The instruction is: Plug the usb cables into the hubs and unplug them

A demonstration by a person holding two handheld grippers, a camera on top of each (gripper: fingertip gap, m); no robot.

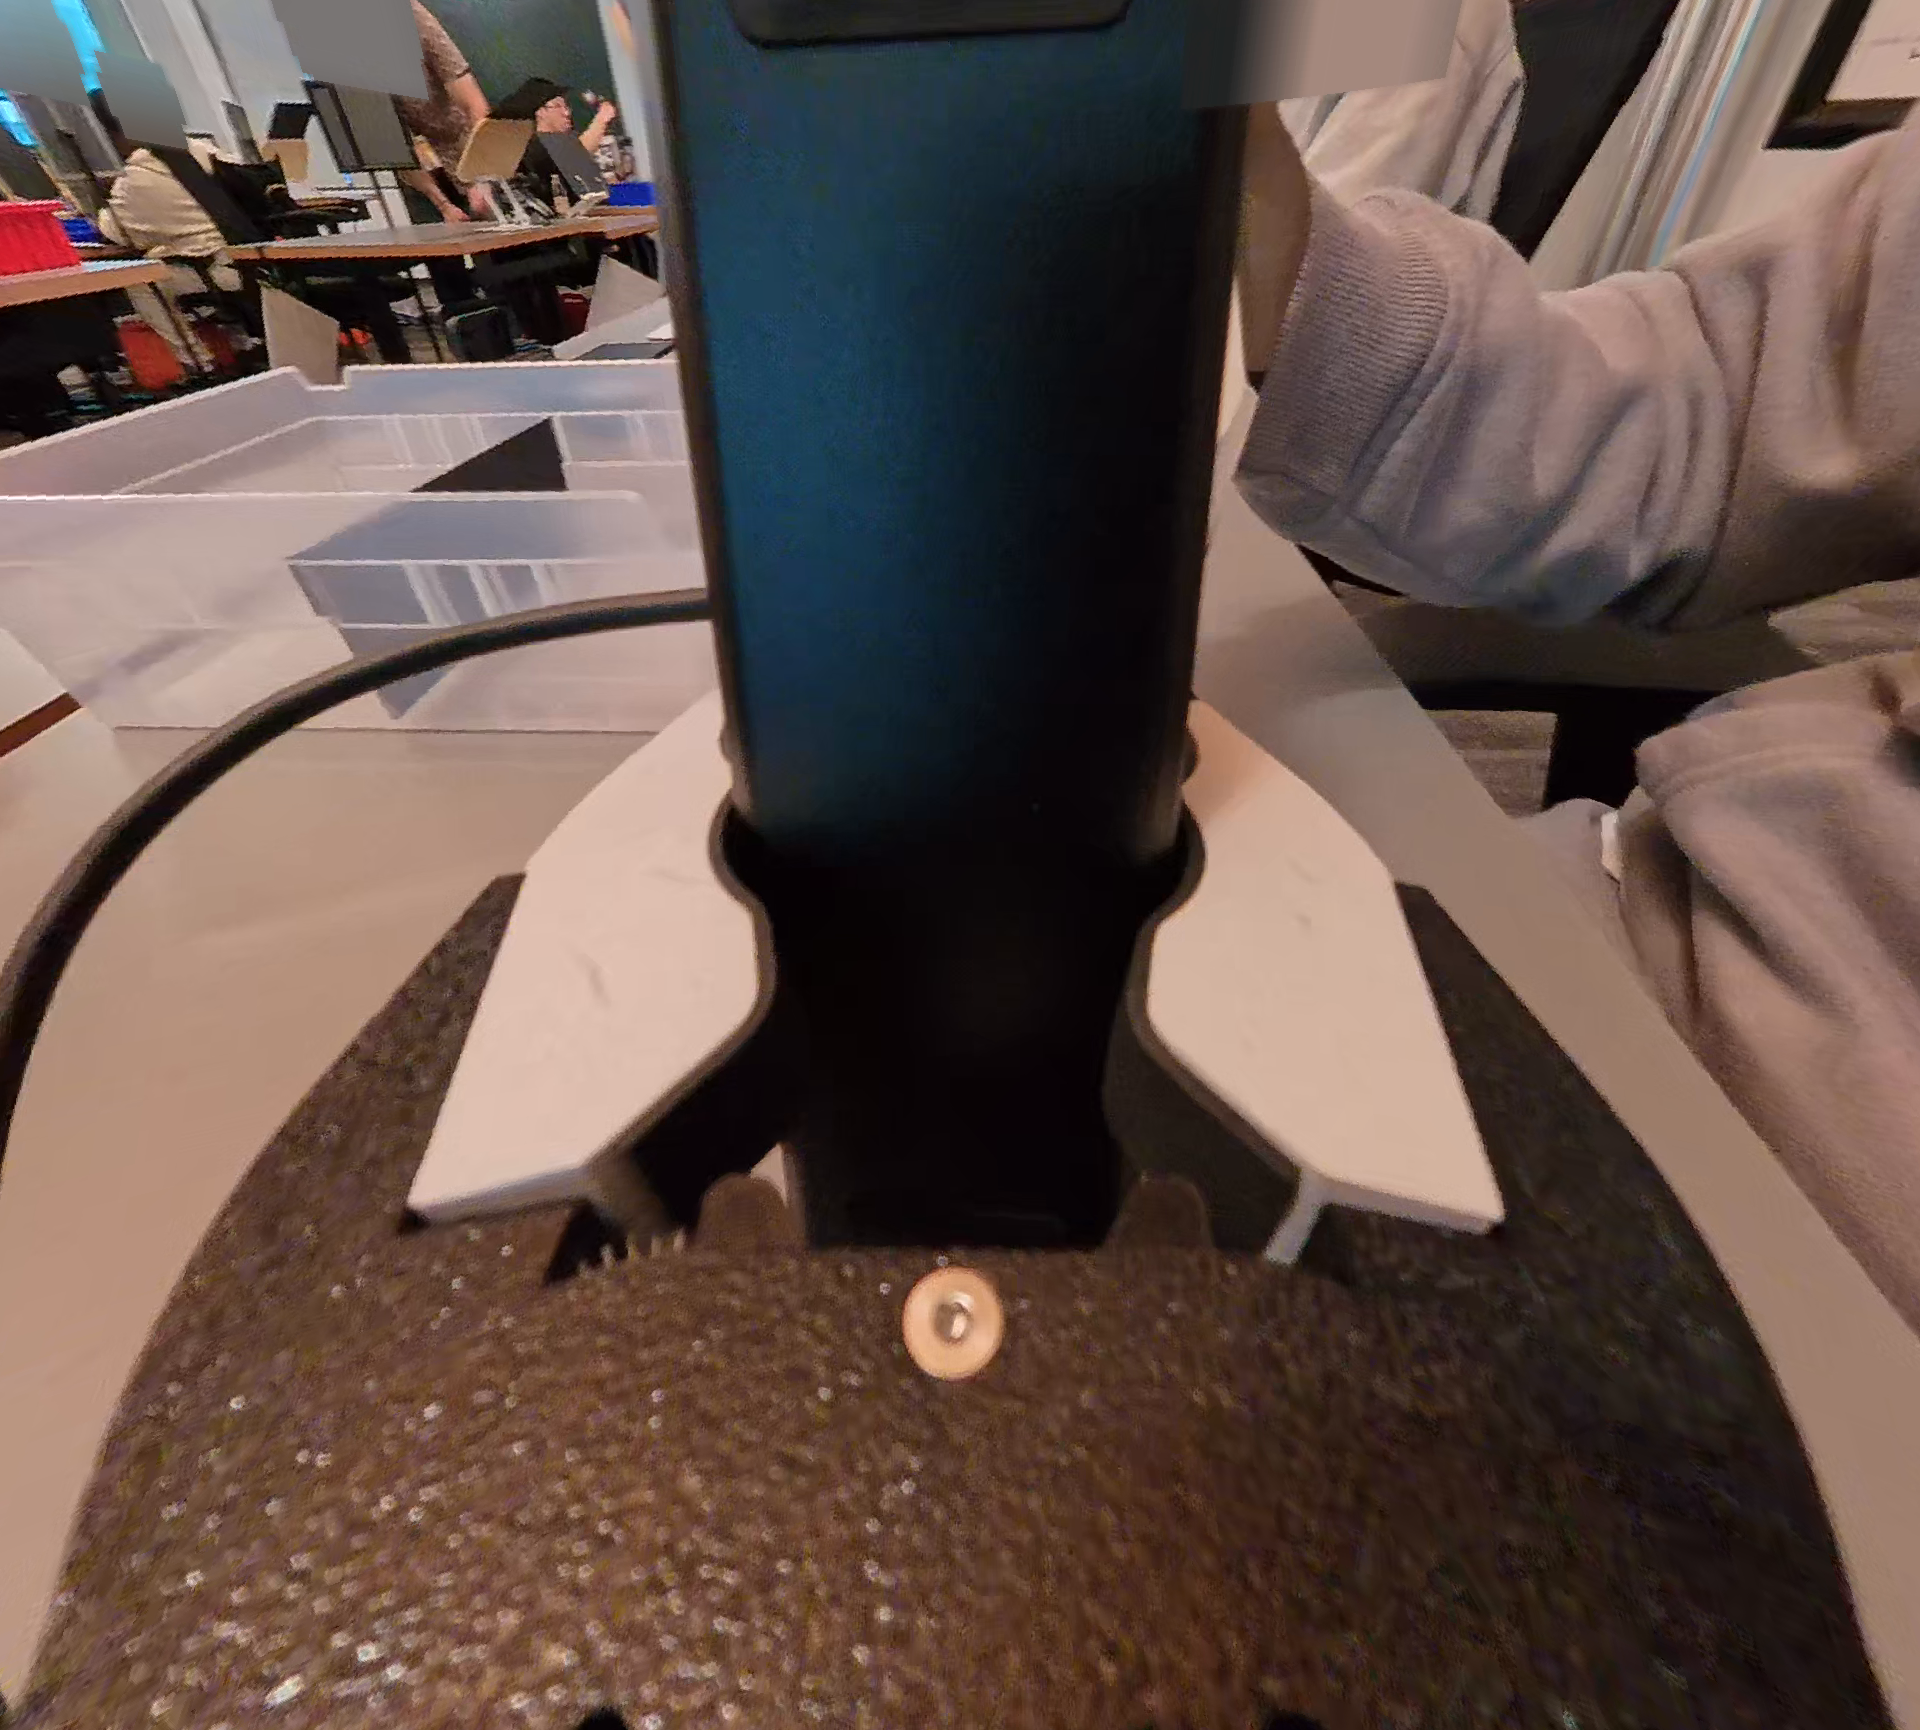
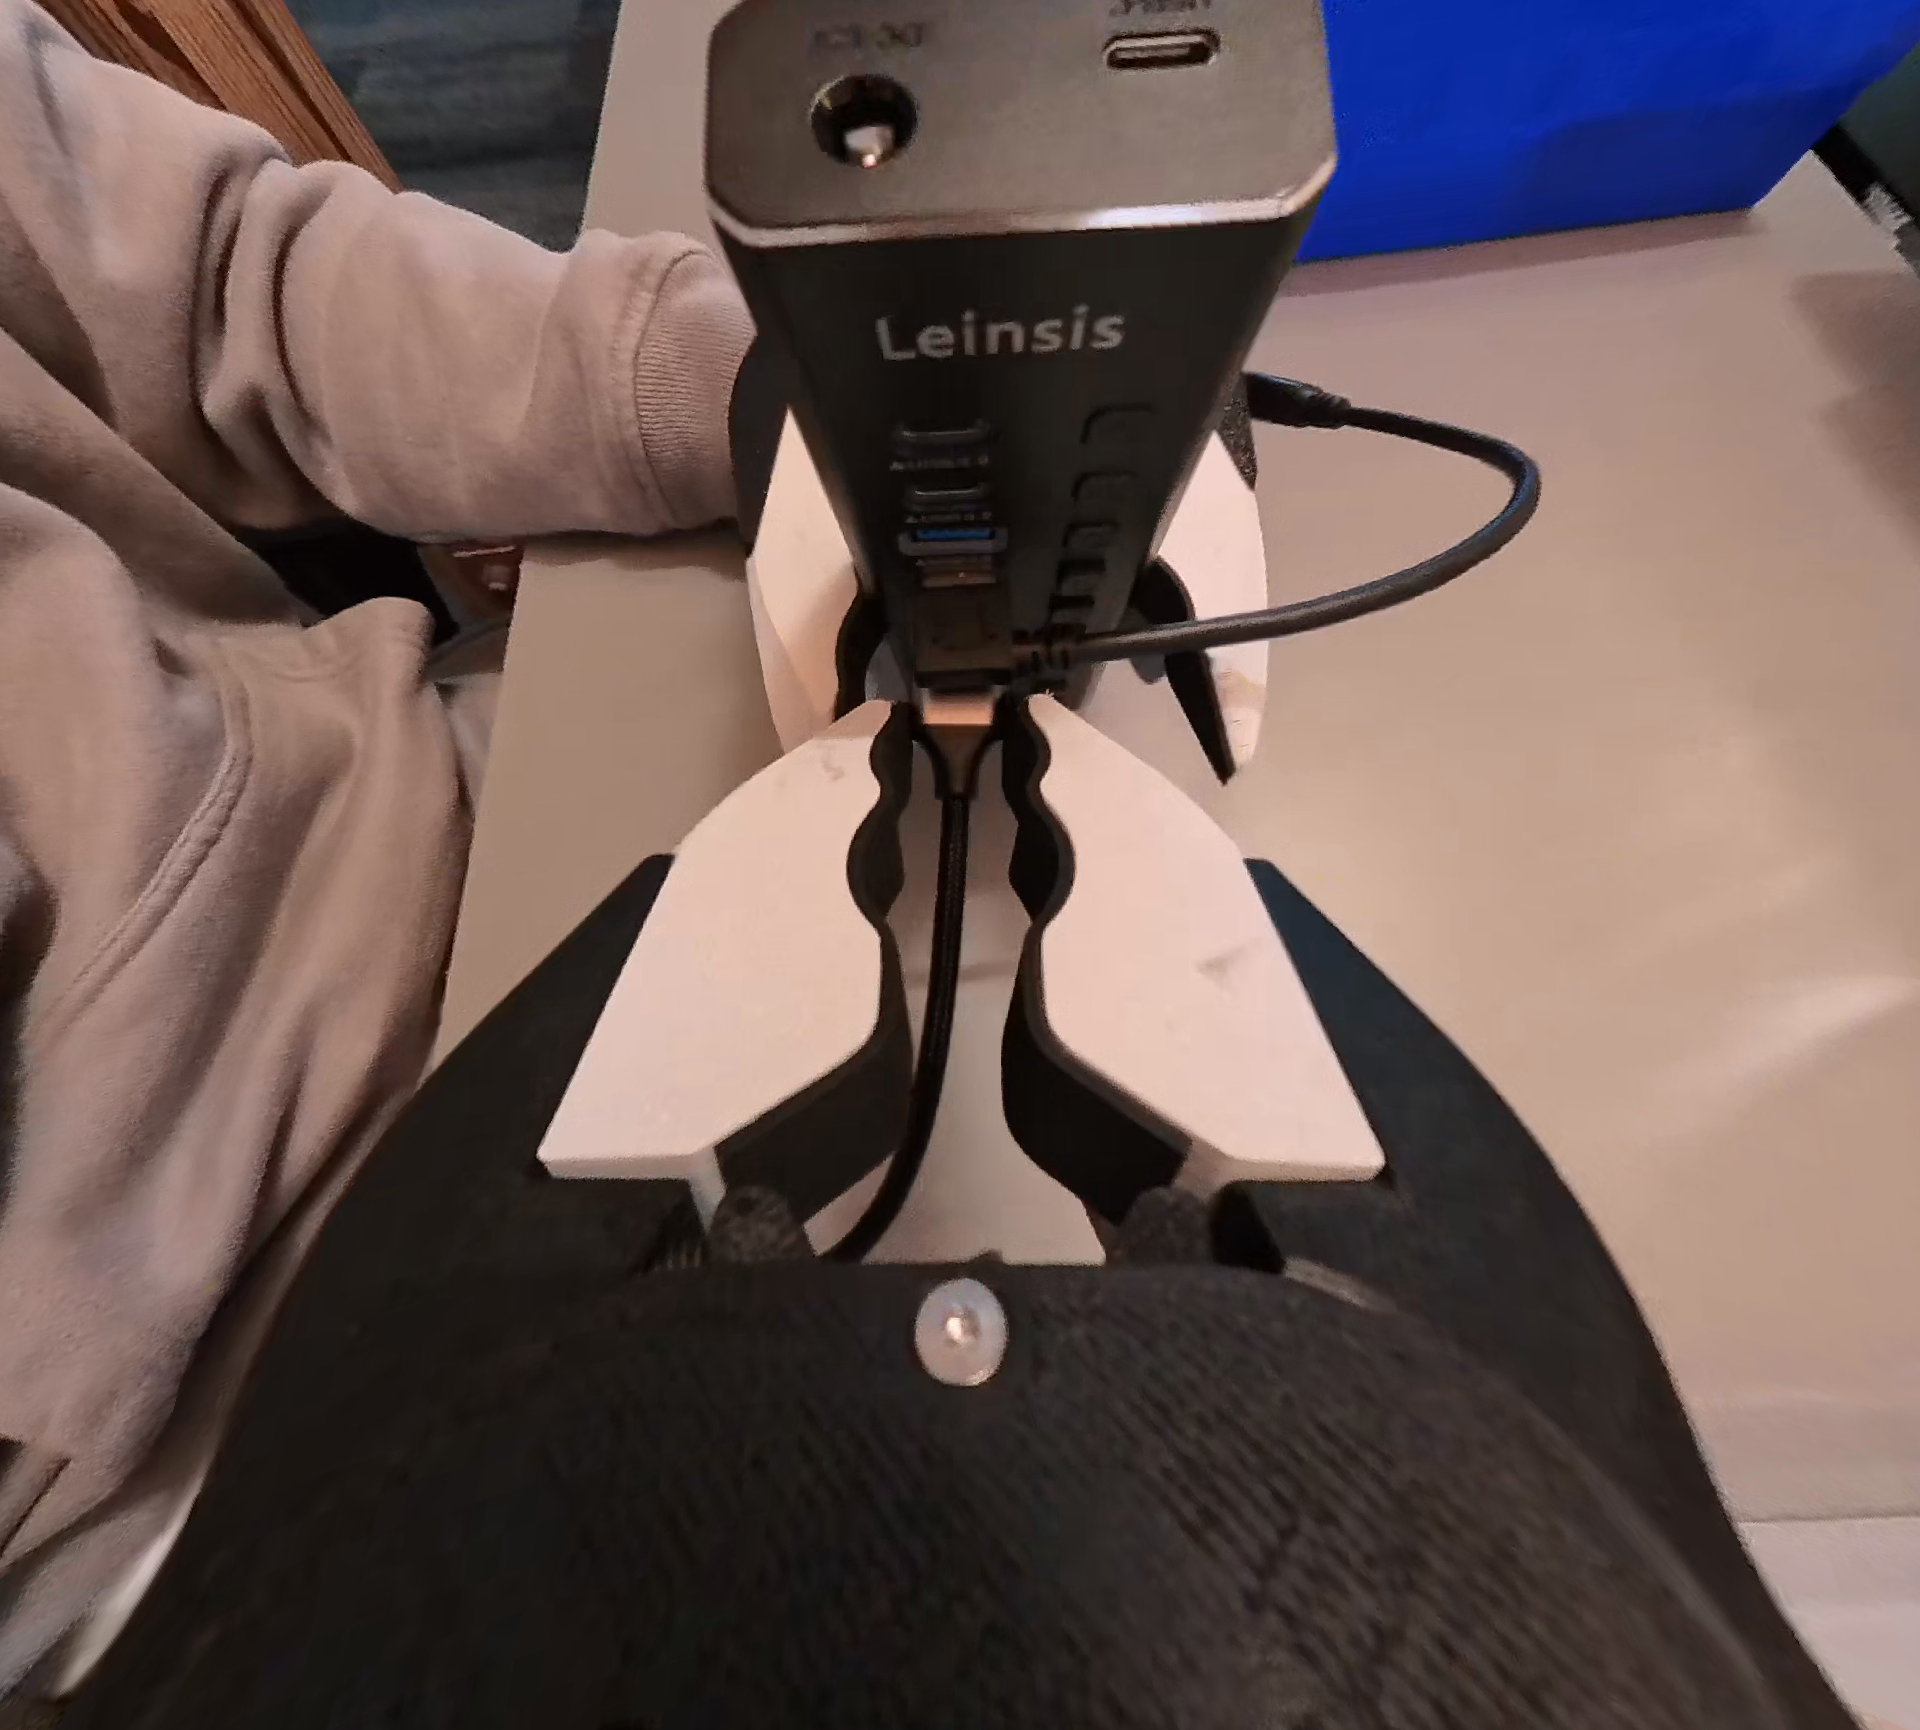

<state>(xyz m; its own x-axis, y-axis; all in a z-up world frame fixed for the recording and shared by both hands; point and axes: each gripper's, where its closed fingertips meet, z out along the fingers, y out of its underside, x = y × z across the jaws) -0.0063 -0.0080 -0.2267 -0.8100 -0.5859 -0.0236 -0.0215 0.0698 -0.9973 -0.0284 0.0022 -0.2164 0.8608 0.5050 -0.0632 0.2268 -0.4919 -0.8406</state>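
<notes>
In the left wrist view my left gripper (image 1: pixel 956 745) is shut on a tall dark USB hub (image 1: pixel 956 330) and holds it upright between its white fingers (image 1: pixel 623 953). In the right wrist view the same hub (image 2: pixel 1018 309) stands upright with a column of ports facing me, and the left gripper's white fingers (image 2: pixel 1226 600) clamp its base. My right gripper (image 2: pixel 958 719) is shut on a silver USB plug (image 2: pixel 956 709) with a braided black cable (image 2: pixel 940 932), right at the hub's lowest ports. A second black cable (image 2: pixel 1455 558) sits plugged in just above and loops to the right.
A blue bin (image 2: pixel 1558 70) stands behind the hub on the pale table (image 2: pixel 1558 953). Clear plastic bins (image 1: pixel 312 537) sit to the left, with a black cable (image 1: pixel 208 745) curving in front. A person's grey sleeve (image 2: pixel 312 330) is close on the left, at the table's edge.
</notes>
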